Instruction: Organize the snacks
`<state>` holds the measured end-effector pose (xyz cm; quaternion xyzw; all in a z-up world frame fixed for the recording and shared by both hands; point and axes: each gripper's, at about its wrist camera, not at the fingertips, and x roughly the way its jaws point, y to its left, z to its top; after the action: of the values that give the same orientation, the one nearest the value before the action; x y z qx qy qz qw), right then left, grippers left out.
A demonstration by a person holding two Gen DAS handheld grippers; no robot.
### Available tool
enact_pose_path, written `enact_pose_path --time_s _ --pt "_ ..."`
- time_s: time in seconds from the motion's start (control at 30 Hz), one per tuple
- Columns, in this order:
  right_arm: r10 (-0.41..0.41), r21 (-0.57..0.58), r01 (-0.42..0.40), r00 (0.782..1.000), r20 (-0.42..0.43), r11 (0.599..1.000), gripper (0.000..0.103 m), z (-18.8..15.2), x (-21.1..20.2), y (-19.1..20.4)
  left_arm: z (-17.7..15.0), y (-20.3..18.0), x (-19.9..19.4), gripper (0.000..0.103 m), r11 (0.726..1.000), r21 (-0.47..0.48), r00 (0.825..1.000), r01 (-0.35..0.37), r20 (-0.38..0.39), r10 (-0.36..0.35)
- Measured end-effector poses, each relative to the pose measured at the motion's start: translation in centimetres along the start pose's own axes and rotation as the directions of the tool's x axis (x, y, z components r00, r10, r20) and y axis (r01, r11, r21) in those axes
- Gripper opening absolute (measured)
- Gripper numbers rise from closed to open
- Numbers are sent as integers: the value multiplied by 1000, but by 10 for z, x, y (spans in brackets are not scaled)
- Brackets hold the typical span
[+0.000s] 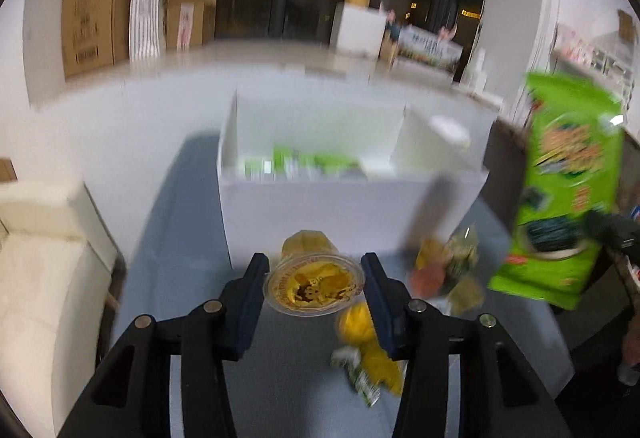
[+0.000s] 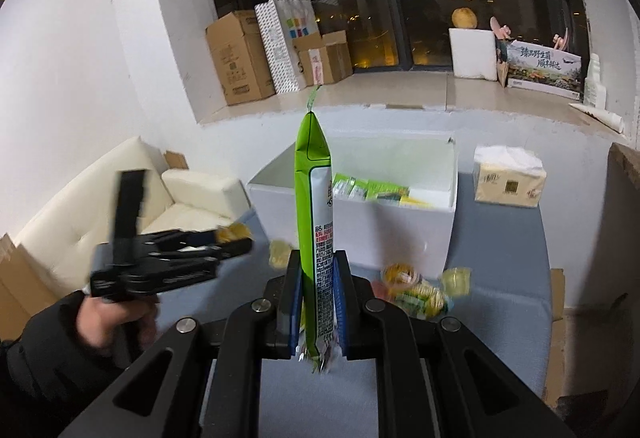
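From the left wrist view we see the left gripper (image 1: 314,284) angled down toward the grey surface (image 1: 192,238), its jaws clamped on a yellow jelly cup (image 1: 315,288), one blue pad against each side of the cup's rim; the cup sits just in front of the white box (image 1: 344,206), which holds green packets (image 1: 304,162); a loose heap of small snacks (image 1: 444,270) lies on the surface to the right, and the green snack bag (image 1: 560,190) hangs at the far right edge, blurred. From the right wrist view we see the right gripper (image 2: 316,302) tilted down as well, its jaws closed tight on the lower part of the green snack bag (image 2: 314,198), which stands upright and edge-on between the pads, raised in front of the white box (image 2: 360,226); to the left a hand (image 2: 116,318) in a dark sleeve (image 2: 36,354) grips the left gripper (image 2: 234,238) from below, its body lying nearly level and pointing right with the yellow cup (image 2: 232,232) at its tip; the snack heap (image 2: 420,290) rests on the surface (image 2: 500,318) near the box, and a tissue pack (image 2: 508,176) sits beside the box on the right.
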<state>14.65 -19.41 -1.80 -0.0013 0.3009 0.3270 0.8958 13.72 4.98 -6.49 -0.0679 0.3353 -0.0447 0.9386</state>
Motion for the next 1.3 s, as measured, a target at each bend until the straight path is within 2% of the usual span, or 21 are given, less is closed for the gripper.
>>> enact_pose_path --time_s 0.13,0.27,0.37,0.43,0.5,0.53,0.57,0.6,0.63,0.67,0.77,1.07,1.17,1.3 --pt "2 19 -3 999 39 1000 14 36 12 -11 40 -8 -12 52 1000 30 997 -7 72 5" --pt "-35 6 35 998 48 999 14 72 37 -19 78 -11 -5 52 999 50 993 -14 116 9" --pt "-64 1 64 997 35 998 14 93 61 -27 98 -6 12 52 998 57 994 -23 104 17" --pt "-70 14 70 997 24 997 14 101 76 -35 108 -6 28 52 996 76 995 -56 90 49" --pt "-108 4 108 994 10 994 16 105 89 -39 115 -6 46 53 995 79 996 -63 61 58" --pt "-144 10 145 989 -9 989 19 107 98 -43 116 -6 51 57 995 78 997 -64 51 60" --pt "-159 21 160 987 -19 987 40 108 102 -46 117 -6 56 78 994 75 996 -77 50 73" --pt "-174 39 175 984 -30 984 80 108 106 -50 118 -6 61 91 992 78 994 -99 46 96" --pt "-182 62 183 983 -16 981 93 106 106 -54 118 -6 62 103 990 84 993 -114 52 110" --pt "-179 76 178 984 4 981 98 103 103 -56 116 -7 61 103 989 90 991 -118 67 112" --pt "-203 102 202 979 -1 974 98 95 99 -65 112 -6 61 103 992 89 995 -92 48 88" --pt "-145 184 140 989 17 973 103 60 60 -72 84 -9 34 103 995 66 997 -73 38 71" --pt "-161 159 160 987 -8 974 103 38 46 -67 64 -17 19 103 995 84 998 -48 33 46" --pt "-233 142 239 971 -58 961 103 -4 32 -64 28 -28 -5 103 995 94 998 -44 43 40"
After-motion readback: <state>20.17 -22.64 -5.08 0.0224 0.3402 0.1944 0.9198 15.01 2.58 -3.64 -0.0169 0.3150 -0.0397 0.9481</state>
